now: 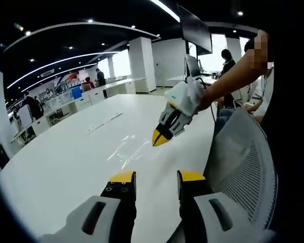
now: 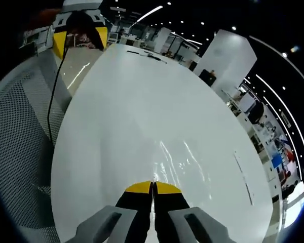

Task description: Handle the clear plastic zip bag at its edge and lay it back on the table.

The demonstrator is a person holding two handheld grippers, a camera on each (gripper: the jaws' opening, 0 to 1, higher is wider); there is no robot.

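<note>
The clear zip bag (image 1: 127, 150) lies flat on the white table (image 1: 55, 167) and shows mostly as shiny glints. In the left gripper view my right gripper (image 1: 159, 138), held by a person's hand, points down at the bag's right edge with its yellow tips together. In the right gripper view its jaws (image 2: 153, 188) are shut, and the bag (image 2: 185, 164) runs right up to the tips, so they seem to pinch its edge. My left gripper (image 1: 156, 178) hovers open over the table's near side, with nothing between its jaws. It also appears far off (image 2: 80, 38).
A grey mesh chair (image 1: 243, 162) stands at the table's edge (image 2: 20, 142), with a black cable (image 2: 53, 111) hanging across it. Thin dark items (image 2: 148, 54) lie at the table's far end. A pale strip (image 1: 105, 121) lies beyond the bag. People and desks fill the background.
</note>
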